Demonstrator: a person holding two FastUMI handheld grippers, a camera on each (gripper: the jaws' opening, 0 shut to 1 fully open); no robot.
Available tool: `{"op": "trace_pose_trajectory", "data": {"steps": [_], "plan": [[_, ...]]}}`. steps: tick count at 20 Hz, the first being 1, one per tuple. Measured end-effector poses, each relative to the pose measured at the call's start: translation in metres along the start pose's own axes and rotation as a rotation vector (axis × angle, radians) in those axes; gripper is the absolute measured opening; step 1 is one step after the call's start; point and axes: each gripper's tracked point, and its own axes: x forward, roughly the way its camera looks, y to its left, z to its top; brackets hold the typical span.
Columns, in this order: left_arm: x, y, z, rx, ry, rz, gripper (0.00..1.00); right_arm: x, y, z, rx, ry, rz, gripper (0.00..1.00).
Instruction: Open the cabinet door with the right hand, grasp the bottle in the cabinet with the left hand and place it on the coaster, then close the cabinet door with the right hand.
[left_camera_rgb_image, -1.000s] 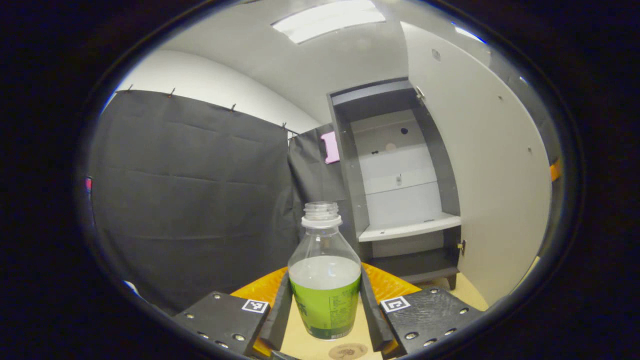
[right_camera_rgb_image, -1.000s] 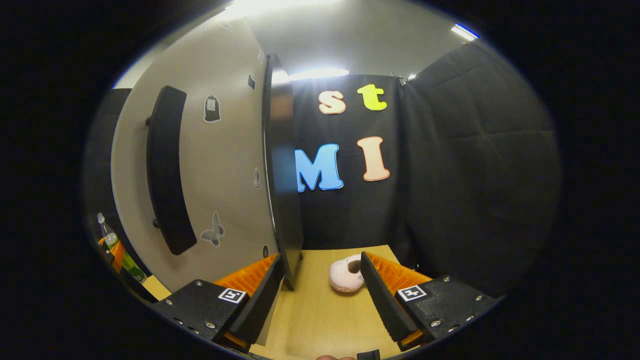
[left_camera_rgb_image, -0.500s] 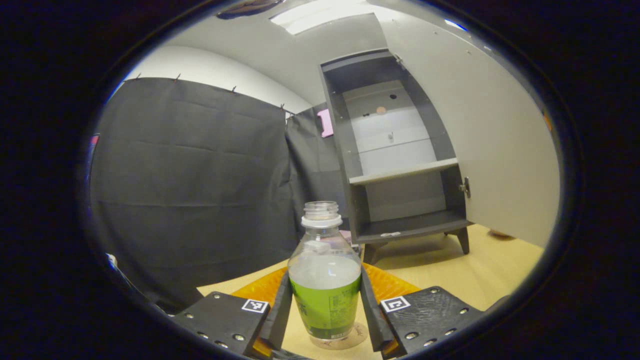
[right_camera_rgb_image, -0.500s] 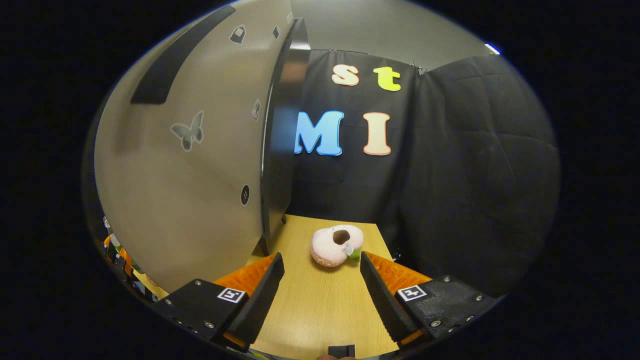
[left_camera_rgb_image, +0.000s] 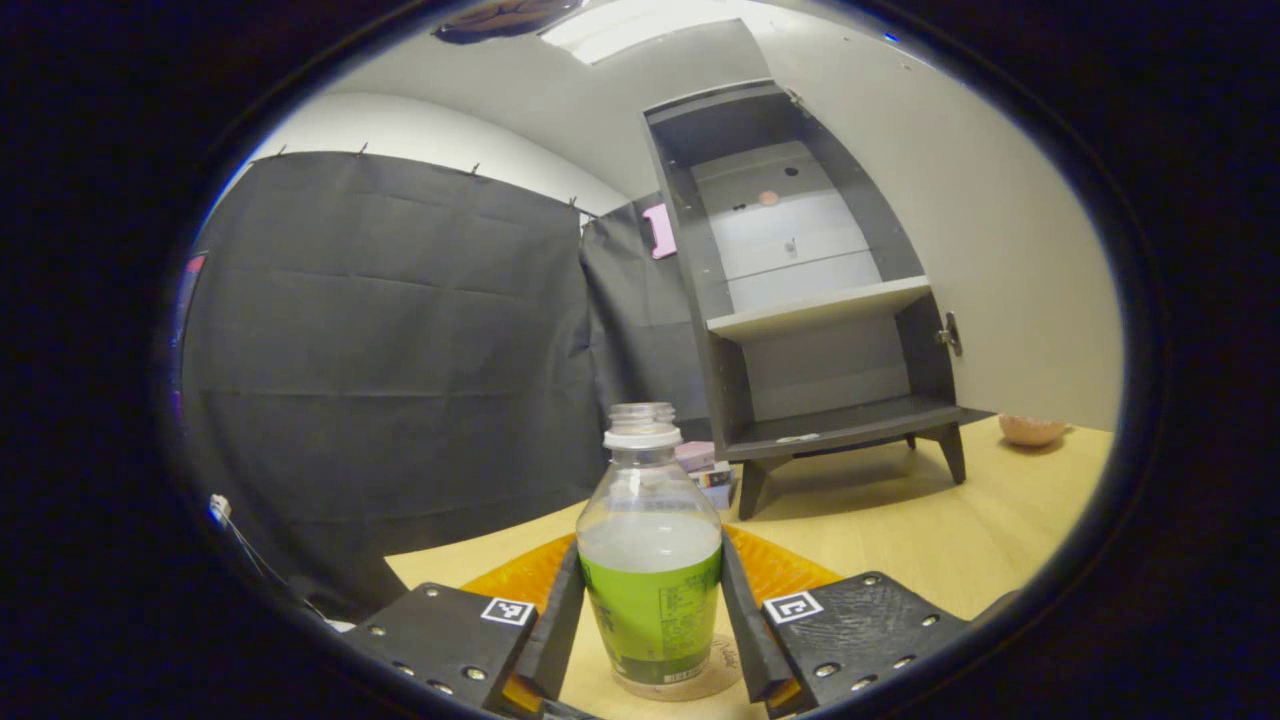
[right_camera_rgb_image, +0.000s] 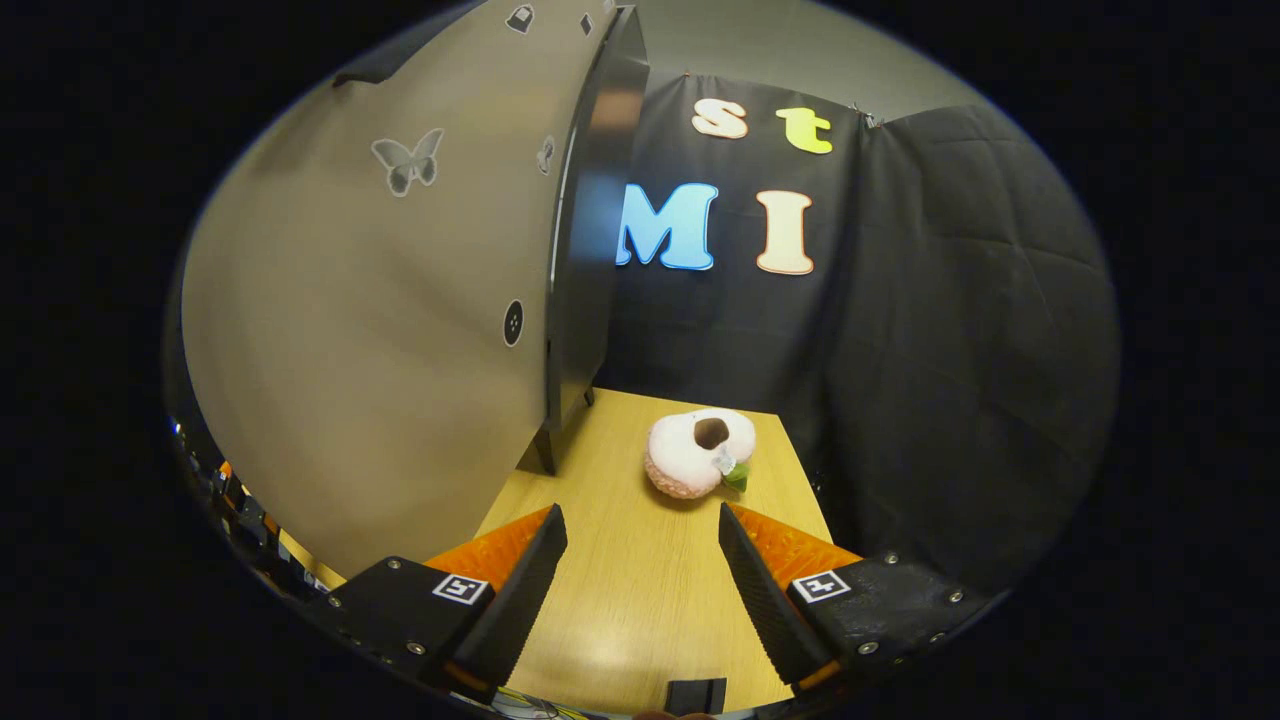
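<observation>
A clear bottle (left_camera_rgb_image: 650, 580) with a green label and no cap stands upright on a round coaster (left_camera_rgb_image: 728, 662) on the wooden table. My left gripper (left_camera_rgb_image: 650, 548) is shut on the bottle, one finger pressed against each side of the label. Beyond it, the dark cabinet (left_camera_rgb_image: 745, 390) stands open with bare shelves, and its pale door (left_camera_rgb_image: 980, 250) is swung out to the right. In the right gripper view, the door's outer face (right_camera_rgb_image: 380, 330) with butterfly stickers rises close on the left. My right gripper (right_camera_rgb_image: 640, 512) hovers open over the table beside the door, holding nothing.
A pink plush toy (right_camera_rgb_image: 695, 455) lies on the table past the door; it also peeks out under the door (left_camera_rgb_image: 1030, 430). Small boxes (left_camera_rgb_image: 705, 470) sit by the cabinet's left leg. Black cloth walls close the table in at the back and sides.
The bottle came down with my left gripper and now rests on the coaster. My right gripper dropped lower and drew back from the door, staying open.
</observation>
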Motion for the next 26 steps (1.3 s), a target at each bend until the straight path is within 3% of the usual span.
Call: {"op": "trace_pose_trajectory", "data": {"steps": [1, 3, 4, 5, 6, 11, 18, 20, 22, 25, 26], "plan": [[0.001, 0.001, 0.0, -0.009, 0.004, 0.006, 0.75, 0.0, 0.005, 0.002, 0.002, -0.005, 0.011, 0.95], [0.003, 0.001, 0.0, -0.024, -0.004, 0.01, 0.64, -0.001, 0.008, 0.006, -0.001, -0.016, 0.022, 0.95], [0.002, 0.0, 0.002, -0.027, -0.012, 0.01, 0.78, -0.002, 0.01, 0.006, -0.007, -0.017, 0.026, 0.95], [0.003, 0.001, 0.007, -0.033, -0.026, 0.013, 0.7, -0.002, 0.011, 0.003, -0.012, -0.013, 0.029, 0.95], [0.004, 0.004, 0.014, -0.034, -0.039, 0.014, 0.83, -0.003, 0.012, 0.0, -0.012, -0.005, 0.032, 0.95], [-0.003, 0.014, 0.039, -0.046, -0.085, 0.015, 0.82, -0.004, 0.016, -0.002, 0.011, 0.005, 0.041, 0.95], [-0.013, 0.03, 0.12, -0.065, -0.157, 0.0, 0.86, -0.013, 0.001, 0.016, 0.046, -0.037, 0.005, 0.96], [-0.022, 0.039, 0.159, -0.085, -0.173, -0.01, 0.82, -0.017, -0.007, 0.031, 0.054, -0.068, -0.016, 0.96], [-0.029, 0.046, 0.195, -0.093, -0.168, -0.043, 0.82, -0.024, -0.013, 0.051, 0.064, -0.102, -0.025, 0.96], [-0.034, 0.038, 0.242, -0.157, -0.095, -0.161, 0.82, -0.037, -0.014, 0.085, 0.139, -0.148, 0.007, 0.95], [-0.036, 0.033, 0.26, -0.195, -0.069, -0.194, 0.89, -0.043, -0.016, 0.096, 0.164, -0.167, 0.019, 0.95]]}}
